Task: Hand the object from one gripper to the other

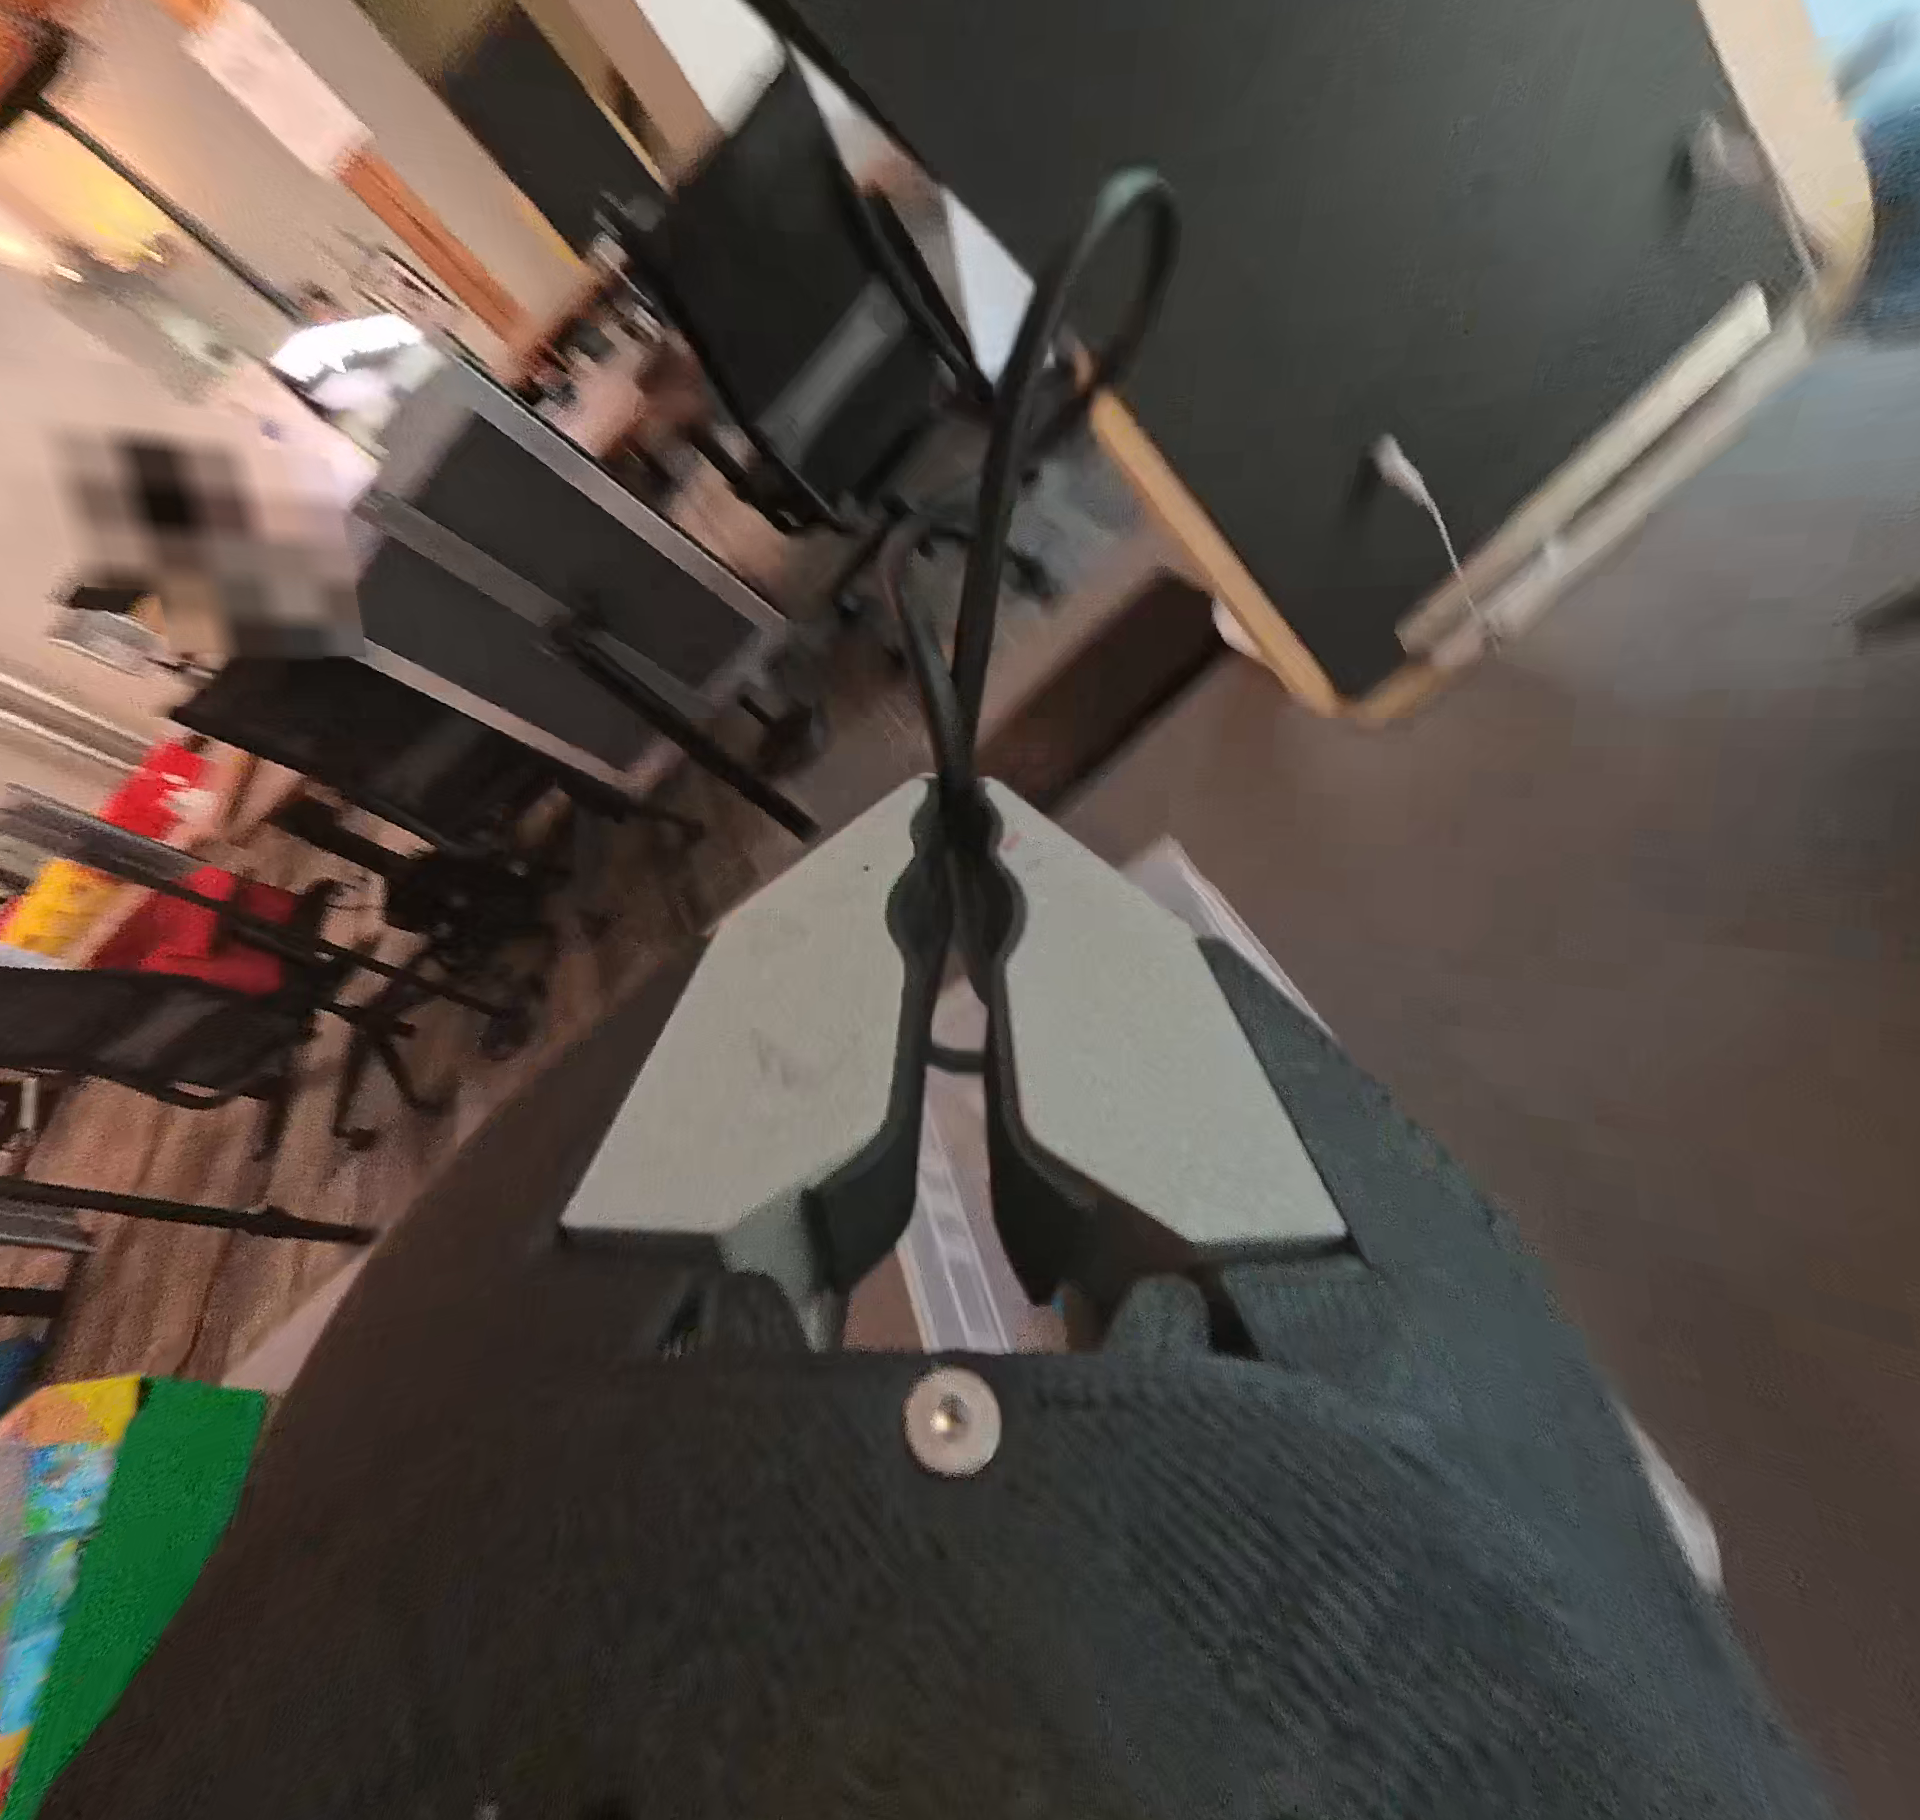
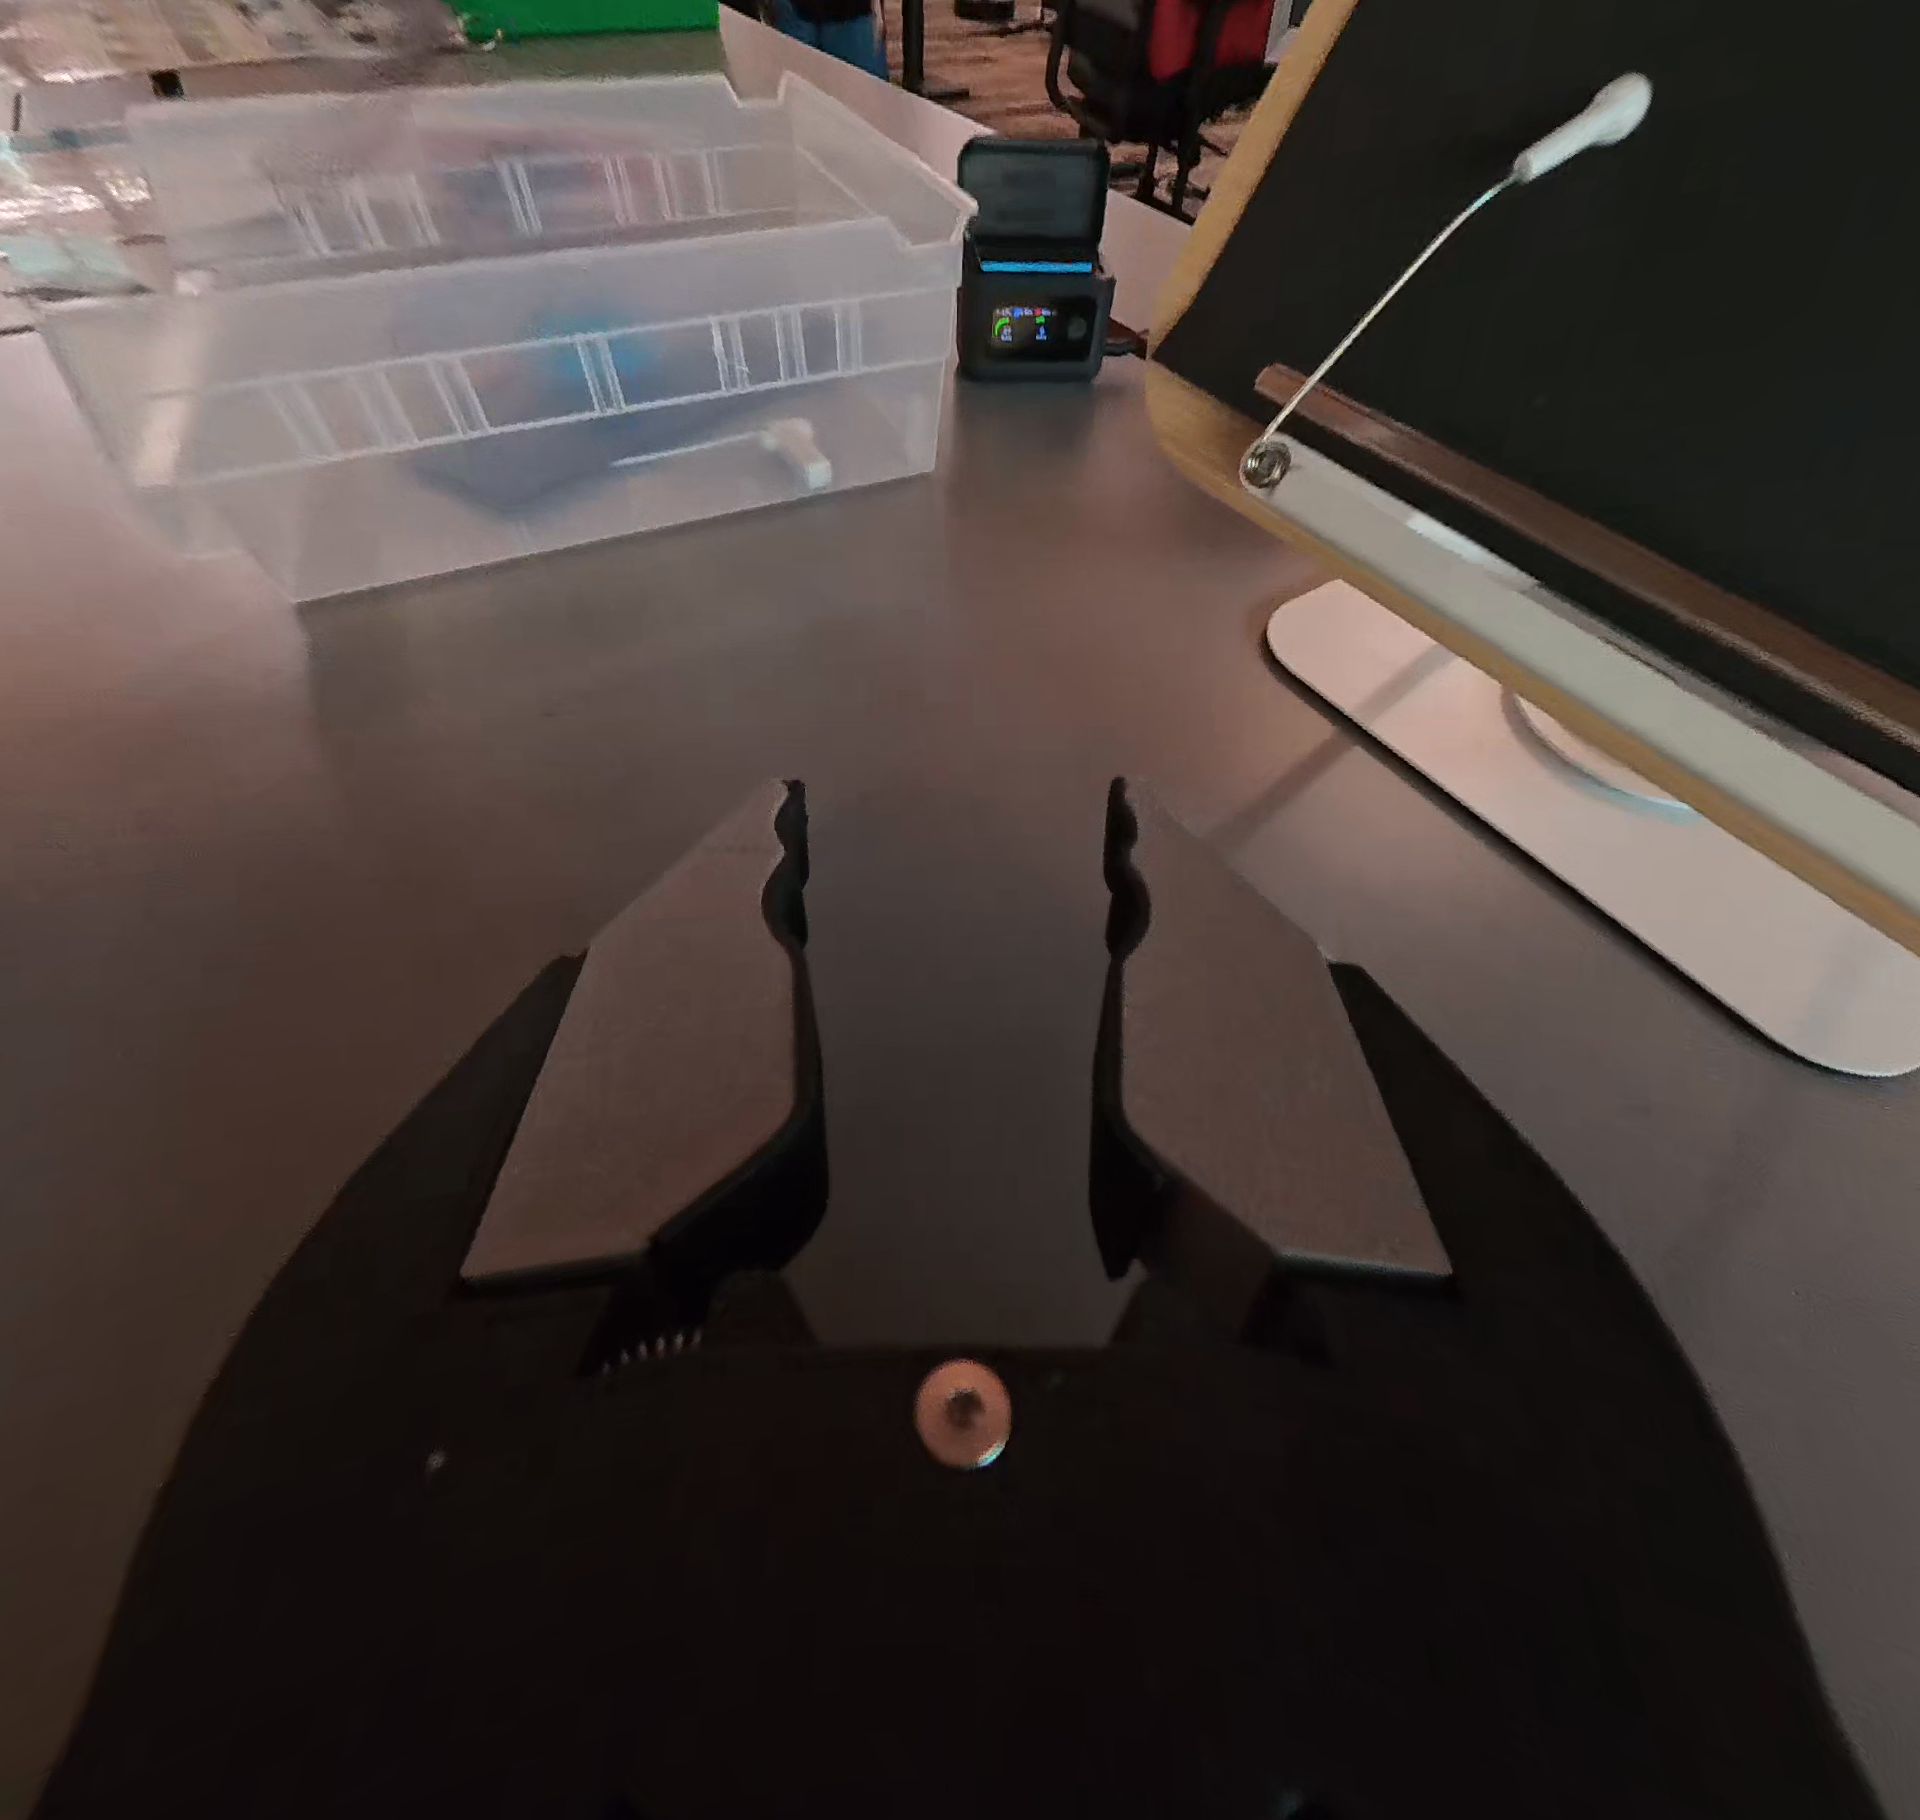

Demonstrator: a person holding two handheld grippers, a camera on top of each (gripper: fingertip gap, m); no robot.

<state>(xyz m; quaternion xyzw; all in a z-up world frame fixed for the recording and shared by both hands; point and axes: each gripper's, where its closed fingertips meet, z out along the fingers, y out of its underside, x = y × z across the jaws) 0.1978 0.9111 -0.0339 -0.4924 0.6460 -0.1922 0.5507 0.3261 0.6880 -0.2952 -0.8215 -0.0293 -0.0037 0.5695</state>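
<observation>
Cable [image 1: 977, 565], thin and black, is pinched at the tips of the left gripper [image 1: 954, 814], its loop standing free above the worktop [image 2: 935, 648]. It looks light, limp and apt to swing, so the right gripper [image 2: 954, 804], spread wide and empty, should probably take the doubled strands just beyond the pinch.

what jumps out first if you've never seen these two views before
In the left wrist view, a thin black cable loops up out of the left gripper, whose fingers are pinched shut on it. In the right wrist view, the right gripper is open and empty above the grey table, with a clear plastic organizer box ahead at left.
</observation>
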